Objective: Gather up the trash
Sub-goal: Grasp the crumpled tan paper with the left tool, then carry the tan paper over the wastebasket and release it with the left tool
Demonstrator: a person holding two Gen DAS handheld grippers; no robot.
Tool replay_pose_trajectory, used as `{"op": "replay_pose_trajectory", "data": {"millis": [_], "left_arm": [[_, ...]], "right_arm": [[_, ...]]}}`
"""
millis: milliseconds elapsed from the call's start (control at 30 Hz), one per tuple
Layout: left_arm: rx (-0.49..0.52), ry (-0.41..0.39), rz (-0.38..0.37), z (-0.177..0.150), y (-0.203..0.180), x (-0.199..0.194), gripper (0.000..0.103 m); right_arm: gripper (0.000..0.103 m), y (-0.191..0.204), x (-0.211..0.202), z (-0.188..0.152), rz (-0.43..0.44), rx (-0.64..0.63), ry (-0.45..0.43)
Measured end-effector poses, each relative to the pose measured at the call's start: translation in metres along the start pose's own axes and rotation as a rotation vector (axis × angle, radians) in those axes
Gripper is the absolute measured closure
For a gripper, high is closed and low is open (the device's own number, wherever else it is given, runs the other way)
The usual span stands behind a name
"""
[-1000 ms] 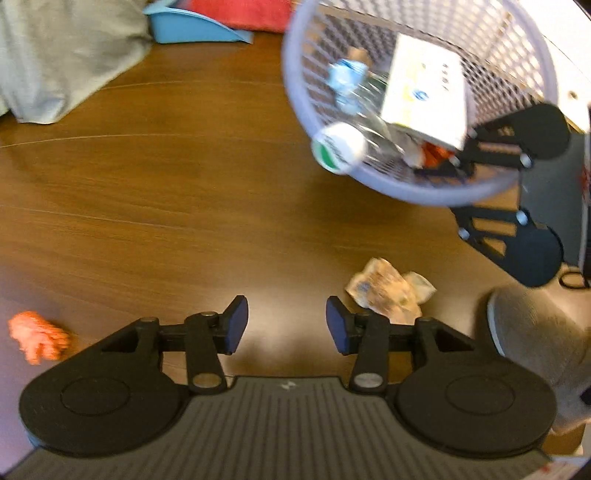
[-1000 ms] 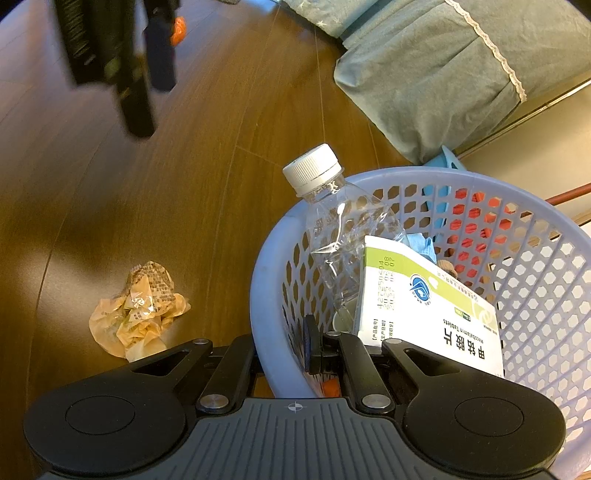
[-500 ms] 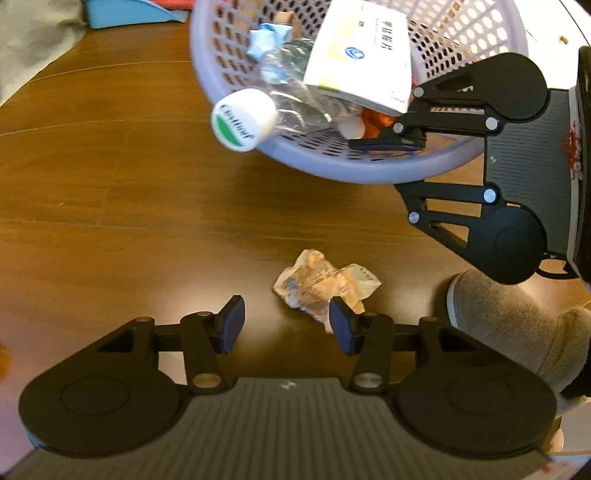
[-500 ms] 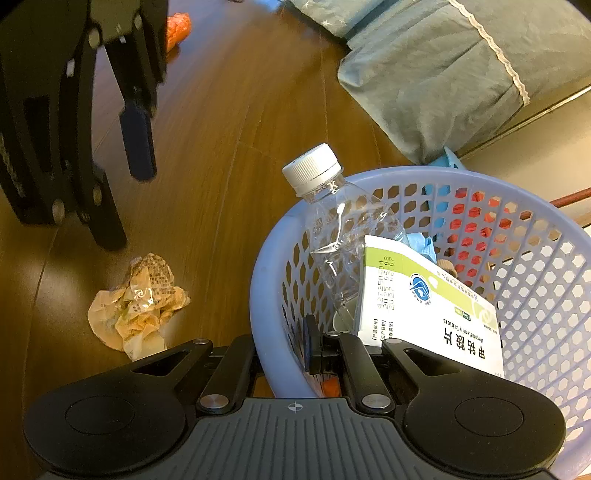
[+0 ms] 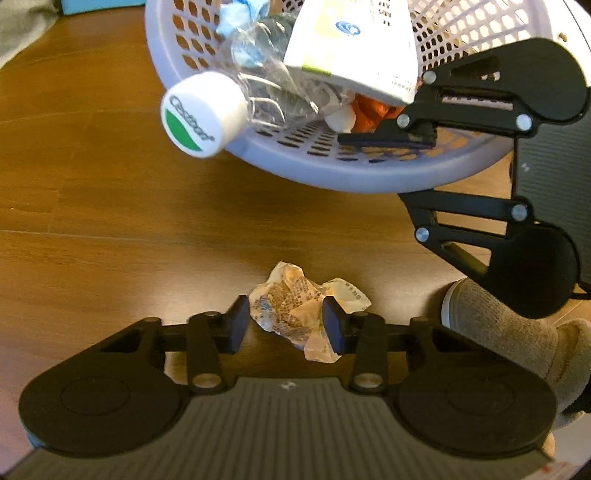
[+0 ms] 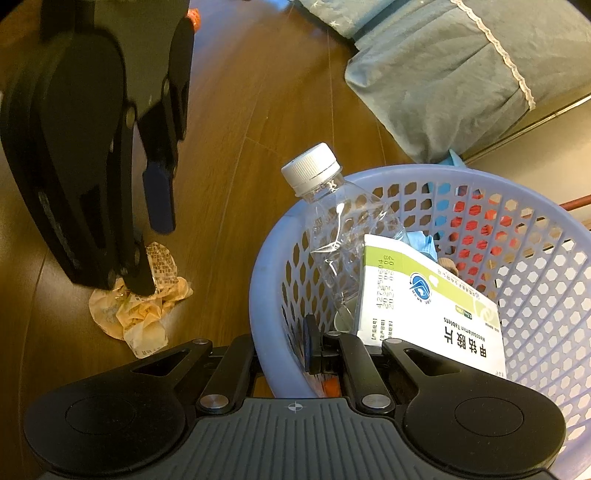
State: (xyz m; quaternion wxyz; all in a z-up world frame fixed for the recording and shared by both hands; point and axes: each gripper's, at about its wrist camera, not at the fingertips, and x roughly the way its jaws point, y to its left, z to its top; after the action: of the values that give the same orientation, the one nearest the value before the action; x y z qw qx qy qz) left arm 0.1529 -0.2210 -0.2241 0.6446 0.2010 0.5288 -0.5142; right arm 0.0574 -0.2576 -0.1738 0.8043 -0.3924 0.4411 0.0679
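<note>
A crumpled orange-and-white wrapper (image 5: 291,306) (image 6: 144,314) lies on the brown wooden floor. My left gripper (image 5: 286,323) (image 6: 149,258) points down over it with the wrapper between its fingers; the jaws are closing and a firm press does not show. My right gripper (image 6: 288,350) (image 5: 391,170) is shut on the rim of the lilac plastic basket (image 5: 332,177) (image 6: 266,280), one finger inside and one outside. The basket holds a clear bottle (image 5: 203,114) (image 6: 332,206) with a white cap, a white-and-green tablet box (image 5: 351,48) (image 6: 424,299) and small scraps.
A person's foot in a grey sock (image 5: 498,325) stands just right of the wrapper. Grey-green bedding (image 6: 443,74) lies beyond the basket. A small orange scrap (image 6: 194,20) shows on the floor behind the left gripper. A blue item (image 5: 99,5) sits at the top edge.
My left gripper has come down and across to the wrapper, which now sits between its fingers, and the jaws have narrowed. The right gripper and basket have kept still.
</note>
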Motion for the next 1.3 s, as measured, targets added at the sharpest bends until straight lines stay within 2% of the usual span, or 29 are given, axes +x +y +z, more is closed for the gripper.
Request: {"op": "replay_pose_trajectory", "data": {"millis": [33,167,300,433,633,800,1000,1300], "left_arm": [[-0.004,0.000,-0.019,0.000,0.000,0.001,0.082],[0.022,0.012,0.017,-0.001,0.001,-0.009,0.084],[0.003,-0.002,0.057,-0.014,0.023,-0.035,0.084],[-0.008,-0.010,0.140,-0.025,0.045,-0.060,0.084],[0.015,0.000,0.315,-0.042,0.074,-0.094,0.084],[-0.016,0.004,0.396,-0.059,0.091,-0.119,0.084],[-0.048,0.007,0.421,-0.074,0.099,-0.132,0.084],[-0.061,0.006,0.425,-0.072,0.099,-0.130,0.084]], "right_arm": [[0.099,0.000,0.000,0.000,0.000,0.000,0.000],[0.099,-0.001,0.000,0.001,-0.001,0.006,0.002],[0.099,0.000,0.001,0.001,-0.001,0.010,0.003],[0.099,0.000,0.001,0.001,-0.002,0.009,0.003],[0.099,0.003,0.000,0.001,-0.003,0.003,0.009],[0.099,0.003,0.000,0.002,-0.005,0.000,0.015],[0.099,0.004,0.000,0.005,-0.005,-0.007,0.018],[0.099,0.009,0.000,0.009,0.001,-0.029,0.011]]}}
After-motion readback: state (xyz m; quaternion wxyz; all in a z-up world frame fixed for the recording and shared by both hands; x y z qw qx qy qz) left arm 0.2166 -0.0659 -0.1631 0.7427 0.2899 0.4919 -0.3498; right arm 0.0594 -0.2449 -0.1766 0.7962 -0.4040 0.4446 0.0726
